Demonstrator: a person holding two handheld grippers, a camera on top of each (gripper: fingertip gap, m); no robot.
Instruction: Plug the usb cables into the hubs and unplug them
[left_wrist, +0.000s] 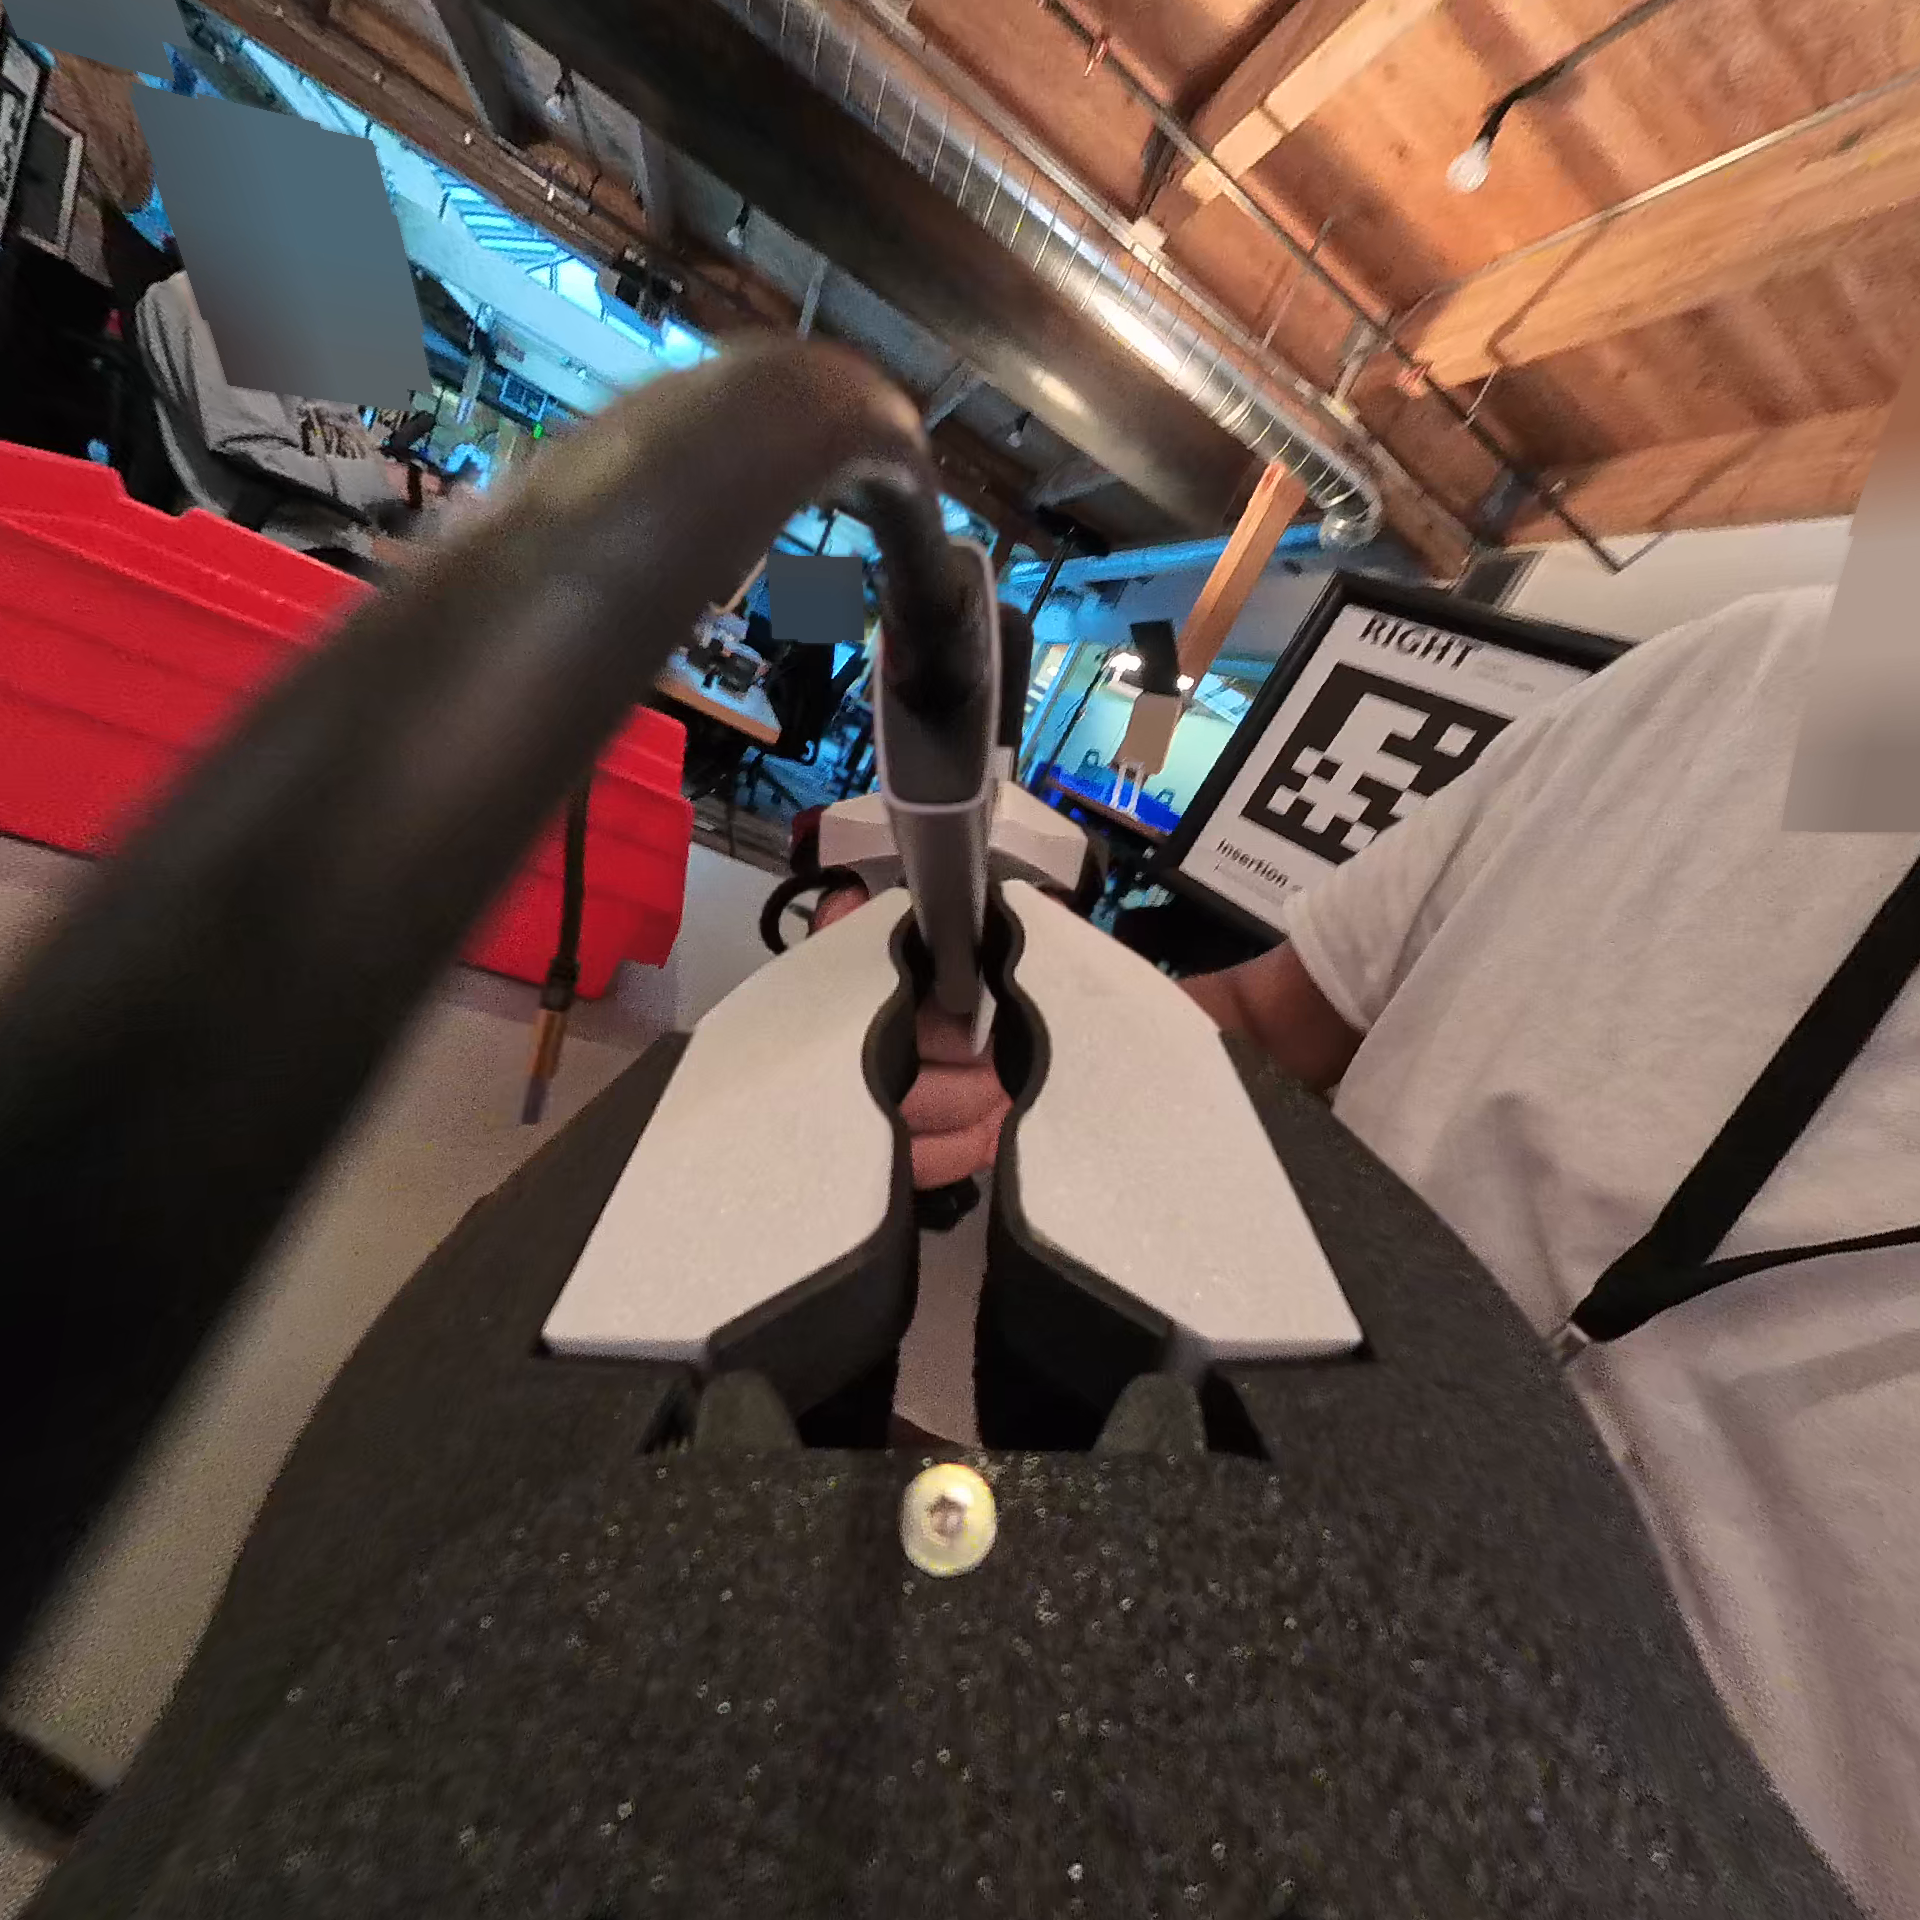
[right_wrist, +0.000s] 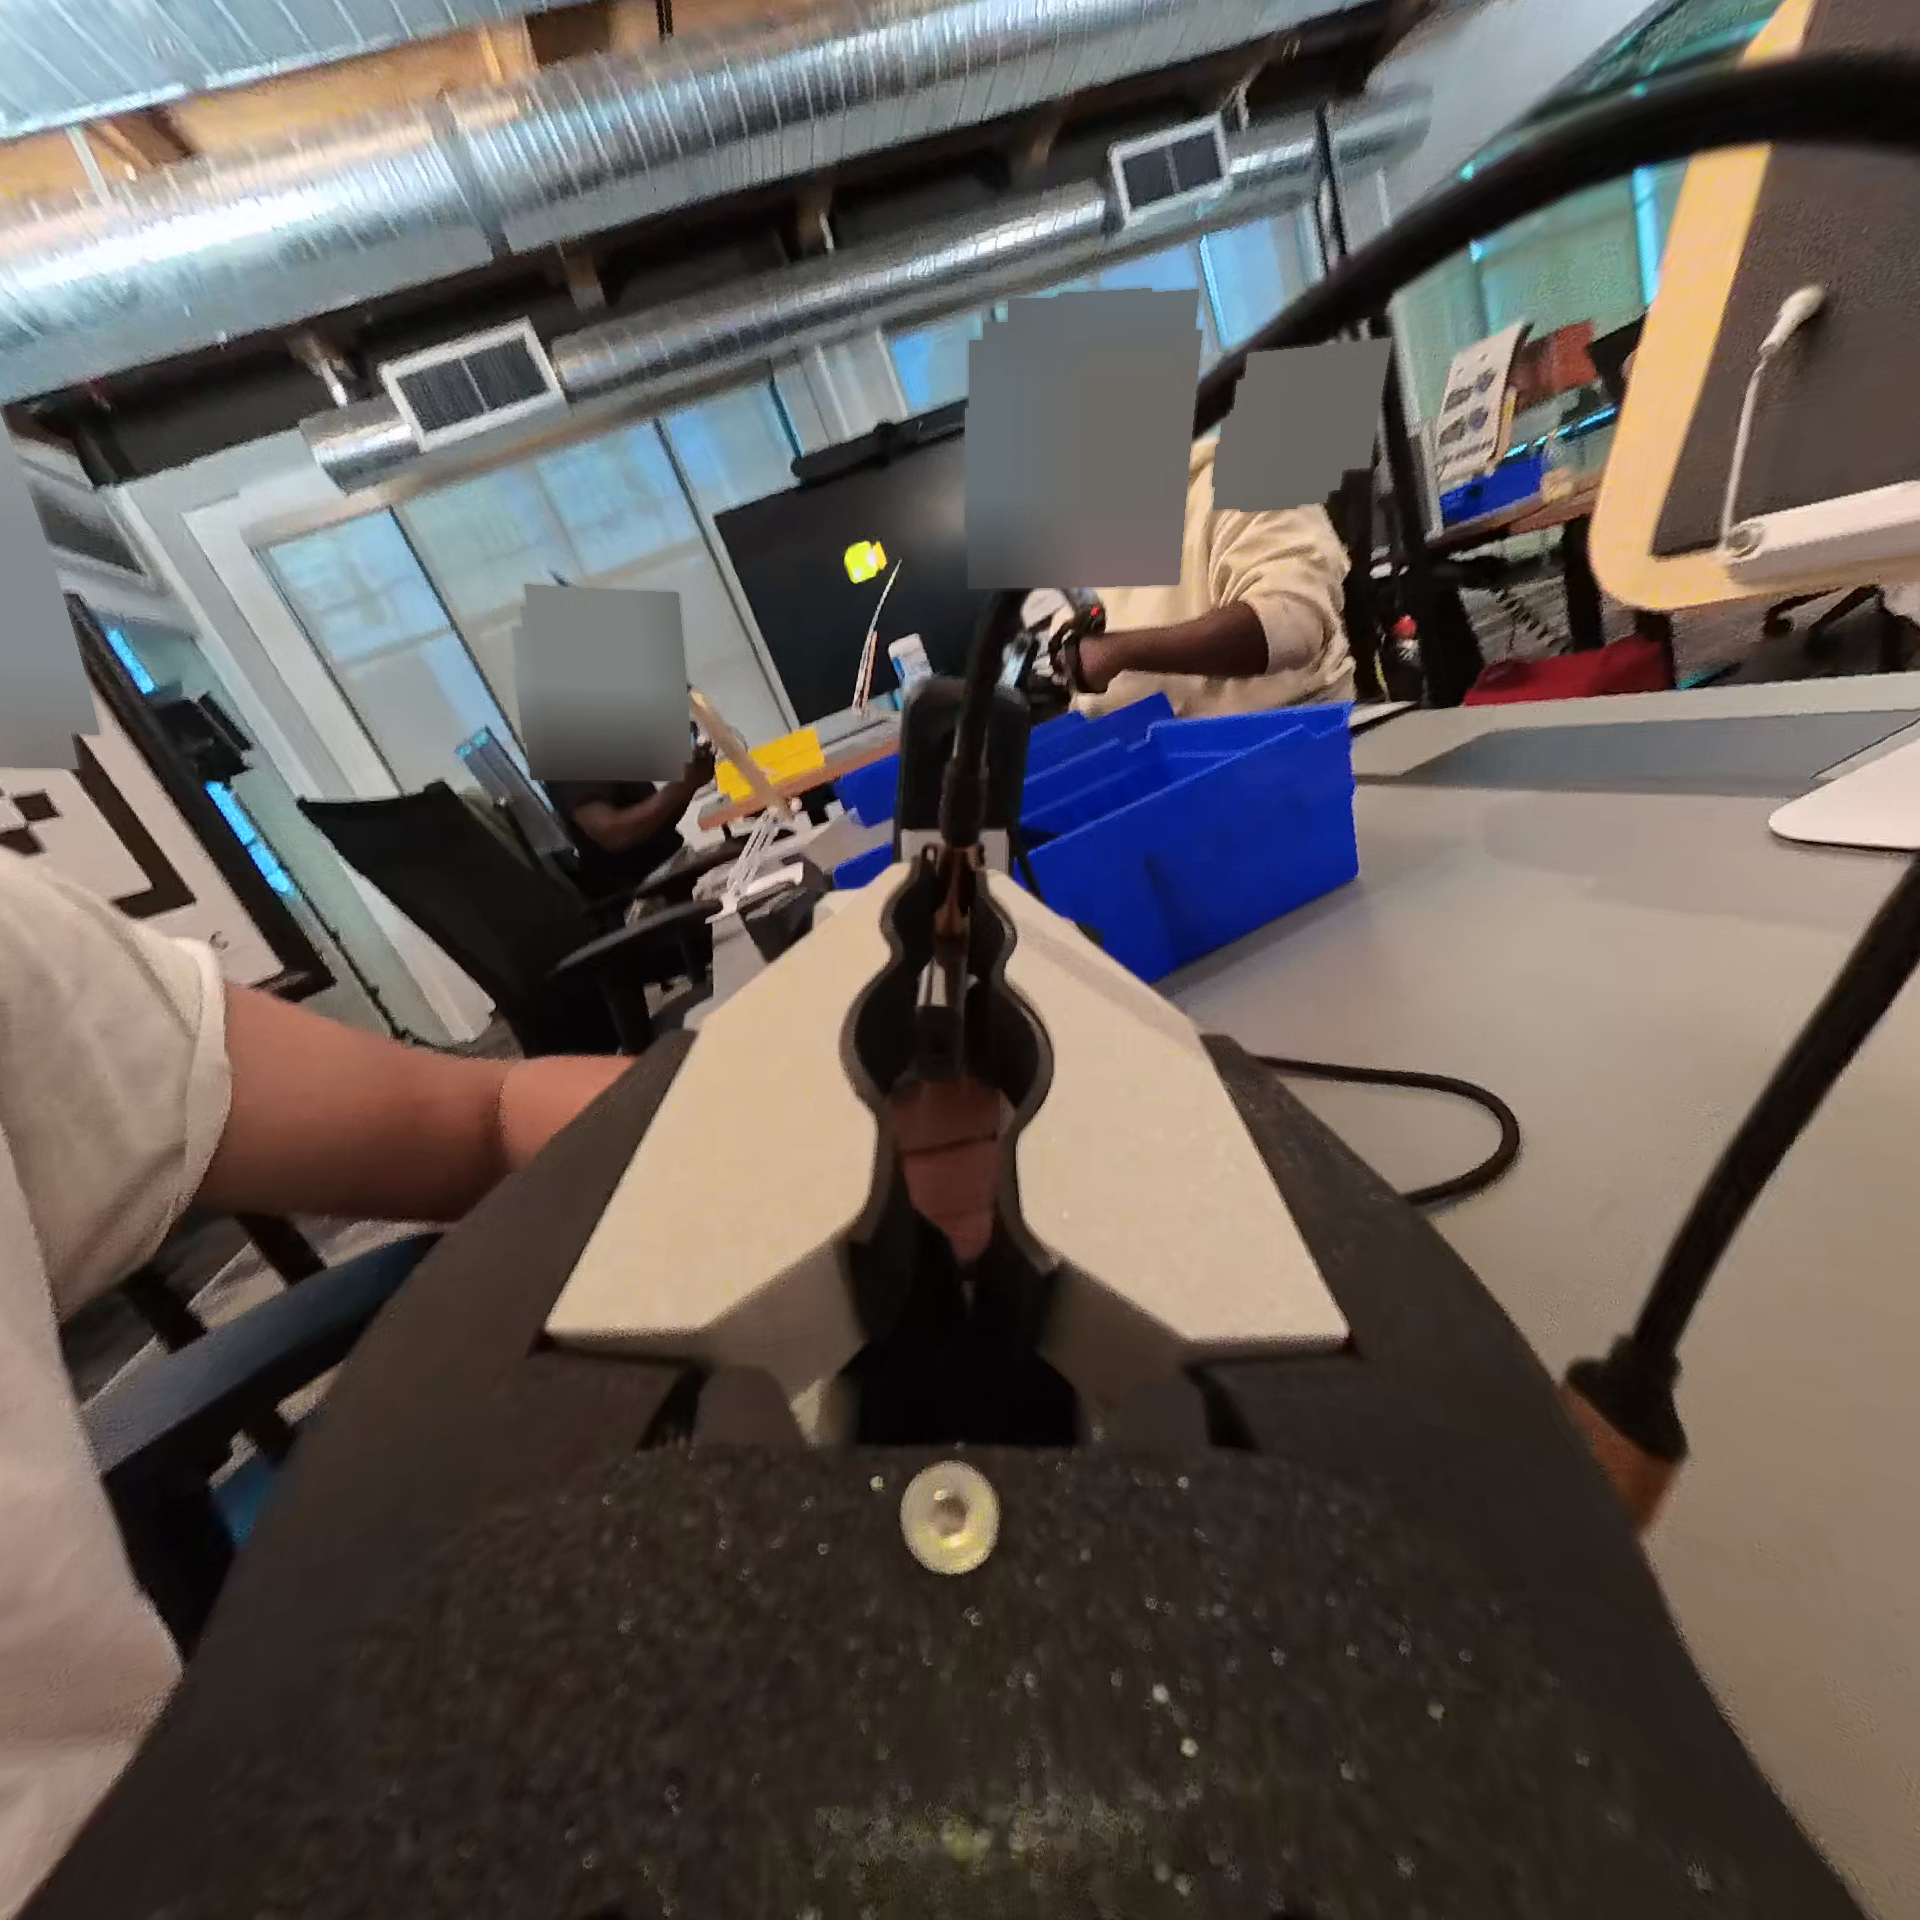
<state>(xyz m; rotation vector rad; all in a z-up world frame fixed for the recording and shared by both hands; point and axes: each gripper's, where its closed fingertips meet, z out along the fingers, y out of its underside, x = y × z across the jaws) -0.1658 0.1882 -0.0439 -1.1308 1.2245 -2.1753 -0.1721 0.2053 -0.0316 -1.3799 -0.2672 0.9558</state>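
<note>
My left gripper (left_wrist: 945, 935) is shut on a flat grey slab-shaped device (left_wrist: 940, 790) and holds it upright. A thick black cable (left_wrist: 468, 727) arches from the lower left to the device's top end; I cannot tell if it is plugged in. A loose plug with a copper collar (left_wrist: 545, 1049) hangs at the left. My right gripper (right_wrist: 951, 883) is shut on a cable plug with a copper collar (right_wrist: 951, 920), just in front of the device (right_wrist: 925, 748). The right gripper's grey fingers (left_wrist: 1039, 831) show behind the device in the left wrist view.
A red bin (left_wrist: 156, 675) stands at the left and a framed marker board (left_wrist: 1371, 758) at the right. Blue bins (right_wrist: 1195, 831) sit on the grey table (right_wrist: 1558, 987) with a looped black cable (right_wrist: 1475, 1132). Another copper-collared cable end (right_wrist: 1621, 1444) hangs near. People work behind. Only a small space, under 4 cm, lies between the two pairs of fingers.
</note>
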